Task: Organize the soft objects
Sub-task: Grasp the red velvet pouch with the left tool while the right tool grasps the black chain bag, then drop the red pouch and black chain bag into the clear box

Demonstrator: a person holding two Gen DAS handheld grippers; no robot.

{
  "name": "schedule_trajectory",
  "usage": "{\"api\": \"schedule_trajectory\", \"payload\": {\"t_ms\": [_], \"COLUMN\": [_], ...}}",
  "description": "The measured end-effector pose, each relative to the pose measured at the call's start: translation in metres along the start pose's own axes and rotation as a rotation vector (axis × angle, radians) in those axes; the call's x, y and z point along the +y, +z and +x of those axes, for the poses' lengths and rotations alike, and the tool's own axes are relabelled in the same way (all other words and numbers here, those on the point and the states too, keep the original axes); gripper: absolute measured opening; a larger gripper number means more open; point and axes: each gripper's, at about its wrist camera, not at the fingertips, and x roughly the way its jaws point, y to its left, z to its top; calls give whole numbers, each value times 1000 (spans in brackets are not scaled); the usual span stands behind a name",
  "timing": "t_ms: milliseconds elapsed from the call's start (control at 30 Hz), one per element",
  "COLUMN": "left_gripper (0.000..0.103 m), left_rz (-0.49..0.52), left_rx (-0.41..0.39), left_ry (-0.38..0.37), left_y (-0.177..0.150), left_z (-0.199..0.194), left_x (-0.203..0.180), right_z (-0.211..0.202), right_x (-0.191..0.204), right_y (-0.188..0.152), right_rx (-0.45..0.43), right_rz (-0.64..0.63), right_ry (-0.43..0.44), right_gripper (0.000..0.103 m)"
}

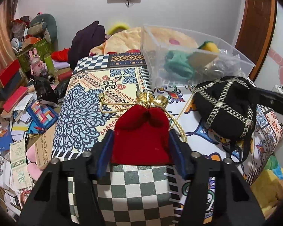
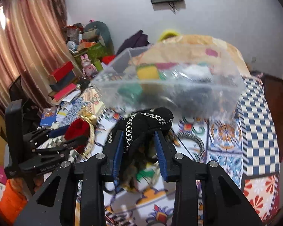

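My left gripper (image 1: pixel 140 137) is shut on a red velvet pouch (image 1: pixel 141 131) with a gold top and gold cord, just above the patterned bedspread (image 1: pixel 88 101); the pouch (image 2: pixel 78 127) also shows in the right wrist view, held by the left gripper (image 2: pixel 66 133). My right gripper (image 2: pixel 139 137) is shut on a black pouch with silver chain trim (image 2: pixel 149 119), lifted off the bed; in the left wrist view the black pouch (image 1: pixel 226 111) hangs at the right. A clear plastic bin (image 1: pixel 188 56) with soft items stands behind both, and shows blurred in the right wrist view (image 2: pixel 169 82).
A beige plush pillow (image 1: pixel 126 39) and a dark garment (image 1: pixel 86 39) lie at the bed's far end. The floor at the left is crowded with books, boxes and toys (image 1: pixel 28 94). A pink curtain (image 2: pixel 28 47) hangs at the left.
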Motion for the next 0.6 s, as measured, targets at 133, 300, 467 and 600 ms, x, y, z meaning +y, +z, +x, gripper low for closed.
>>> {"api": "schedule_trajectory", "payload": {"t_ms": [133, 300, 467, 600], "left_gripper": [39, 28, 16, 11], "left_rz": [4, -10, -17, -22], "left_rx": [-14, -28, -35, -51], "left_ry": [-8, -28, -50, -65], "left_y": [0, 0, 1, 4], "left_z": [-4, -11, -19, -26], "left_x": [0, 0, -2, -4], "right_z": [8, 22, 25, 12], "right_x": [11, 22, 27, 30], "right_y": [8, 8, 6, 7], "right_rx": [9, 47, 41, -5], "right_rz": [-35, -63, -72, -90], "right_ry": [19, 32, 34, 33], "right_gripper": [24, 24, 13, 10]}}
